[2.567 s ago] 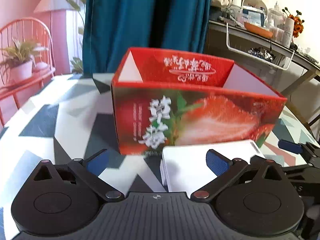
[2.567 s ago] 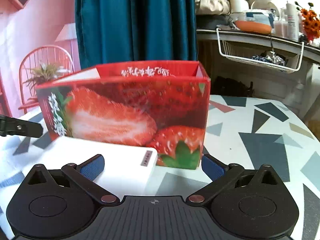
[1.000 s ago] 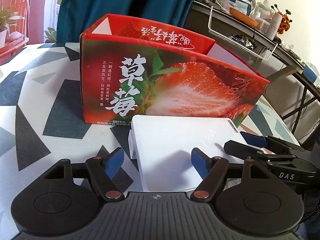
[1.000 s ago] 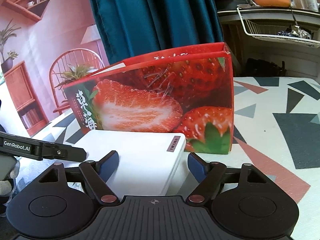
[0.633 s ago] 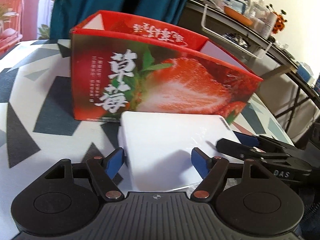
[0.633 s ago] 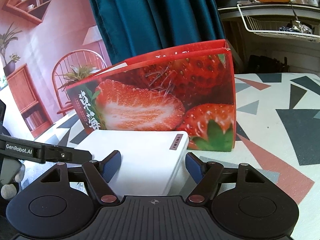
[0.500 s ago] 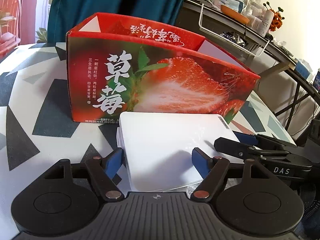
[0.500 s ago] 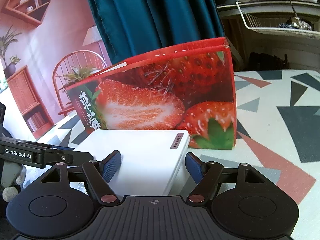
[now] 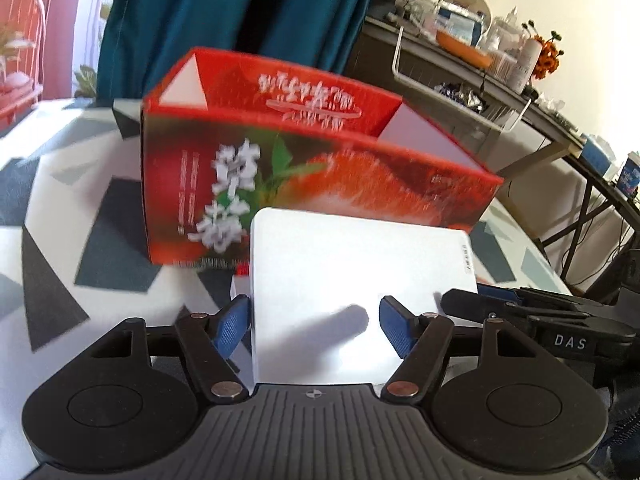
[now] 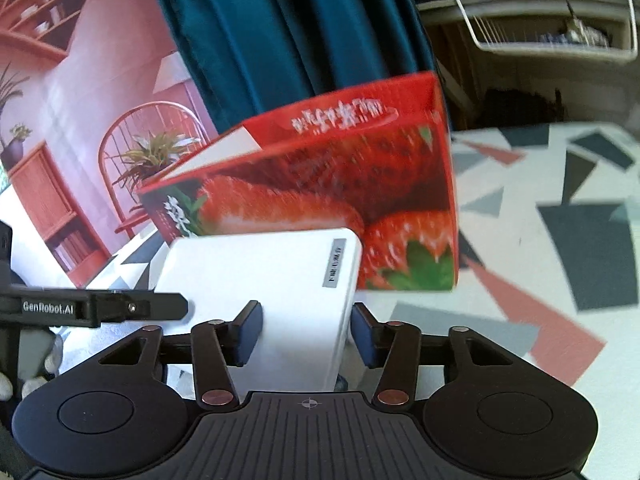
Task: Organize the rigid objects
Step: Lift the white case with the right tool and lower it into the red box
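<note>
A flat white box (image 9: 352, 280) is tilted up off the table in front of an open red strawberry-print carton (image 9: 304, 176). My left gripper (image 9: 316, 330) is shut on the white box's left corner, blue pads against its edges. My right gripper (image 10: 306, 334) is shut on the white box (image 10: 260, 280) at its right corner, near its grey label. The carton (image 10: 328, 208) stands just behind the box. Each gripper shows in the other's view, the right one (image 9: 532, 316) and the left one (image 10: 92, 306).
The table (image 9: 60, 216) has a white top with grey, black and pink triangles. A teal curtain (image 9: 224, 8) hangs behind the carton. A dark shelf with a wire basket (image 9: 460, 80) stands at the back right. A red chair with a plant (image 10: 152, 148) stands at the left.
Both grippers have closed in from the box's sides onto it. The white box has risen from lying flat and now tilts up in front of the carton.
</note>
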Available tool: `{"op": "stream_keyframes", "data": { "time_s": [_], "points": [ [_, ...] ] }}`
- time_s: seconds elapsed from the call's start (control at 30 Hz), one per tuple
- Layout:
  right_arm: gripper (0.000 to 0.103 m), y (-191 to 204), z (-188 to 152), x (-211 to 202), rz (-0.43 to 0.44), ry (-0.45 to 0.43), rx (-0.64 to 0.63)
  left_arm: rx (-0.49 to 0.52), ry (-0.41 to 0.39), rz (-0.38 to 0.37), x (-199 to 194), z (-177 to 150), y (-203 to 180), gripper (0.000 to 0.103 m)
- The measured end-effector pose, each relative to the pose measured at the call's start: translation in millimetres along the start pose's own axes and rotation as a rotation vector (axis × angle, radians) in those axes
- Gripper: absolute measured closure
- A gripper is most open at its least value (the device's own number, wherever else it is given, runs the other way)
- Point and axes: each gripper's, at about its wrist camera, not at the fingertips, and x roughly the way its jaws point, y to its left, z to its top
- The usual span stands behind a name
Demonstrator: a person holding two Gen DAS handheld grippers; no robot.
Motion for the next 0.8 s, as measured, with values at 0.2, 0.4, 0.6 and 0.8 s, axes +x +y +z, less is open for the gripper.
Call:
{"op": "stream_keyframes", "data": {
  "time_s": [0.2, 0.4, 0.6, 0.8],
  "points": [
    [0.065, 24.4, 20.1, -21.6, -0.016, -0.050, -0.103, 0.005, -0.102, 0.017, -29.5, 19.0, -7.4, 0.031],
    [0.067, 41.3, 62.5, -43.0, -0.001, -0.141, -0.160, 0.027, -0.219, 0.007, -57.4, 53.9, -13.9, 0.031],
    [0.066, 50.6, 126.3, -36.7, -0.004, -0.208, -0.232, 0.039, -0.298, 0.035, -58.6, 105.6, -19.2, 0.031],
    [0.065, 34.7, 165.4, 11.4, -0.038, -0.167, -0.228, -0.040, -0.217, 0.013, -11.4, 142.4, 0.6, 0.031]
  ]
}}
